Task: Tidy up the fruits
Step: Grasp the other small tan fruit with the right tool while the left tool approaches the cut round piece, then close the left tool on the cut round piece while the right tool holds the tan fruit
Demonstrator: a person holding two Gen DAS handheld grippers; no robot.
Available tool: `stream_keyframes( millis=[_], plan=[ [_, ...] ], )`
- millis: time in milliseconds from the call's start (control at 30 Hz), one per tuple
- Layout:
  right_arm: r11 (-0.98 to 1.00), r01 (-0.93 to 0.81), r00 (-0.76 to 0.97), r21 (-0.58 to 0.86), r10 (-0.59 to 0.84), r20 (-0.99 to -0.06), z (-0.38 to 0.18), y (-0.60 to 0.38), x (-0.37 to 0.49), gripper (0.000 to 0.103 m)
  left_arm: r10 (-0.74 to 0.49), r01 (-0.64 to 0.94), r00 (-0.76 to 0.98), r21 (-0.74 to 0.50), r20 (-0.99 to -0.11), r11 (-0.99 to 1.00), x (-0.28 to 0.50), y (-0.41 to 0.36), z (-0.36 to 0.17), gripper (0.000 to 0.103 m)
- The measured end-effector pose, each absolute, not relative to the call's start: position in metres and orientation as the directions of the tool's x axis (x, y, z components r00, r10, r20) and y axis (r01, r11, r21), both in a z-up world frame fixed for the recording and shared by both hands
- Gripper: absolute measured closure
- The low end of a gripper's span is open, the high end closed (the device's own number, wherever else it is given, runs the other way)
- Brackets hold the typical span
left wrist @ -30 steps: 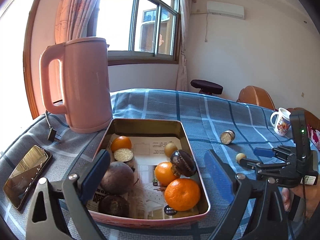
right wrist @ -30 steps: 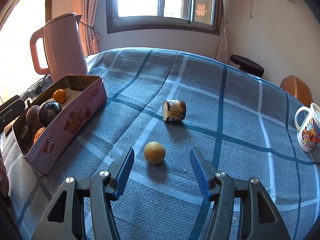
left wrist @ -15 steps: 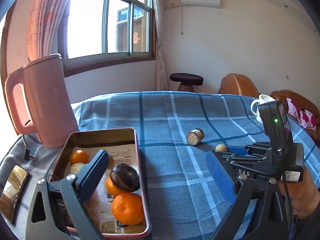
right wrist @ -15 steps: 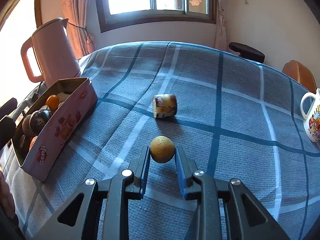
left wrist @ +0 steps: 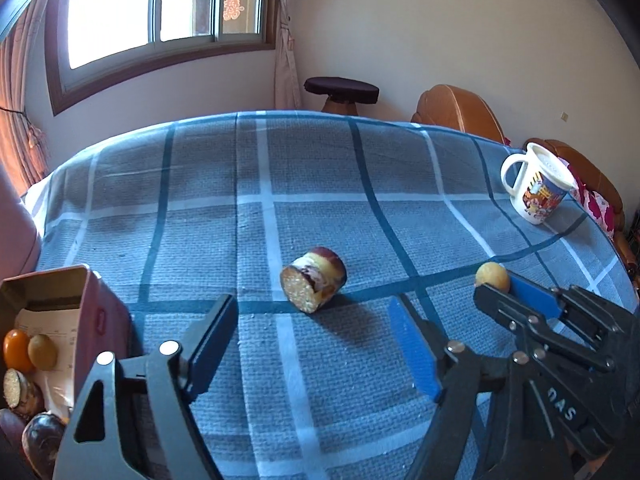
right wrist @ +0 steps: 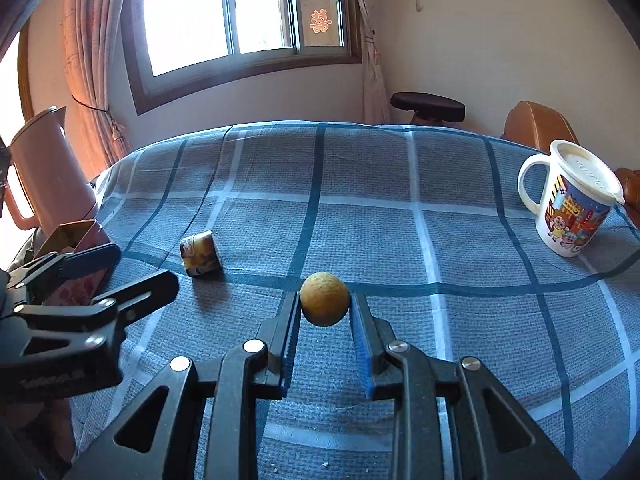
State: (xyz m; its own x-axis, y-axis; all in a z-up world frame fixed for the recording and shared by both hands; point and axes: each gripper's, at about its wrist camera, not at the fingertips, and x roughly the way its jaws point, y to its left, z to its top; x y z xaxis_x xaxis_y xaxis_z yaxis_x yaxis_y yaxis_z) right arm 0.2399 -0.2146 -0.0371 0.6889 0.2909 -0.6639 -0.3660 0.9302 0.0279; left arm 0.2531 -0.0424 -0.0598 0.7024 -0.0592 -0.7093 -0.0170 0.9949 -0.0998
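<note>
Right gripper (right wrist: pixel 325 312) is clamped on the small yellow fruit (right wrist: pixel 325 299); left gripper (left wrist: pixel 316 344), jaws apart and just closing on nothing, faces the cut fruit chunk (left wrist: pixel 314 279) dead ahead, its axis running diagonally across the jaws.

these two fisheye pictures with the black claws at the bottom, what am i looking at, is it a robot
No robot: a person holds a two-finger clamp tool in each hand, and each tool carries a camera looking along its fingers. So each picture is one tool's own view, and each also catches the other tool at its edge.

The right gripper is shut on a small round yellow fruit.

The left gripper is open with nothing between its fingers; its jaws have just been closing. Ahead of it lies a cut, stubby piece of fruit with a dark skin.

Everything sits on a blue checked tablecloth. There is also a white cartoon mug, a pink kettle, and a pink metal tin already holding fruits.
</note>
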Motion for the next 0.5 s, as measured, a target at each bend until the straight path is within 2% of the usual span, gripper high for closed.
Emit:
stream_keyframes(
  millis=[167, 233, 267, 367, 500],
  plan=[
    [0.923, -0.383, 0.695, 0.020, 0.302, -0.653, -0.036, -0.212, 0.237, 0.076, -0.050, -0.029, 0.662, -0.092, -0.748, 0.995, 0.275, -0.048, -0.076, 0.037],
    [0.922, -0.385, 0.693, 0.026, 0.308, -0.652, -0.036, -0.212, 0.237, 0.076, -0.082, -0.024, 0.646, -0.128, -0.758, 0.992, 0.281, -0.045, -0.079, 0.052],
    [0.921, -0.387, 0.690, 0.031, 0.312, -0.653, -0.036, -0.213, 0.237, 0.076, -0.081, -0.029, 0.645, -0.130, -0.760, 0.991, 0.282, -0.044, -0.080, 0.055],
    [0.919, -0.394, 0.690, 0.036, 0.321, -0.649, -0.035, -0.214, 0.236, 0.076, -0.105, -0.028, 0.647, -0.161, -0.755, 0.987, 0.282, -0.040, -0.080, 0.061],
    [0.915, -0.402, 0.697, 0.031, 0.328, -0.638, -0.034, -0.214, 0.233, 0.076, -0.138, -0.013, 0.654, -0.193, -0.743, 0.981, 0.277, -0.037, -0.079, 0.062]
  ],
)
